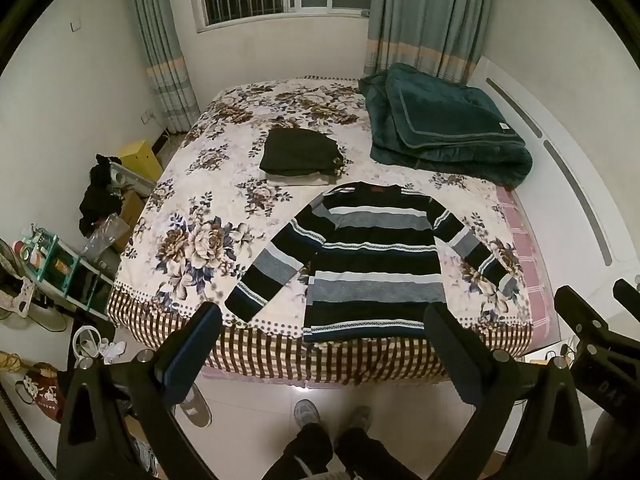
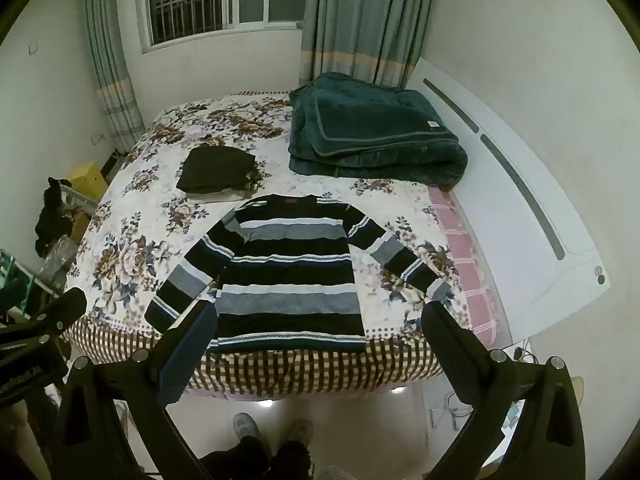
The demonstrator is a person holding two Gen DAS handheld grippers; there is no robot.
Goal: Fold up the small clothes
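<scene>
A striped sweater (image 1: 374, 264) in black, grey and white lies flat on the floral bed, sleeves spread out, hem at the near edge. It also shows in the right wrist view (image 2: 288, 272). My left gripper (image 1: 322, 332) is open and empty, held above the floor in front of the bed, fingers framing the sweater's hem. My right gripper (image 2: 316, 332) is open and empty at a similar height, apart from the sweater. The right gripper's body shows at the right edge of the left wrist view (image 1: 600, 332).
A stack of folded dark and light clothes (image 1: 300, 154) lies behind the sweater. A folded teal blanket (image 1: 444, 120) lies at the bed's far right by the white headboard (image 1: 580, 184). Clutter and shelves (image 1: 60, 264) stand left of the bed. The person's feet (image 1: 332, 416) are below.
</scene>
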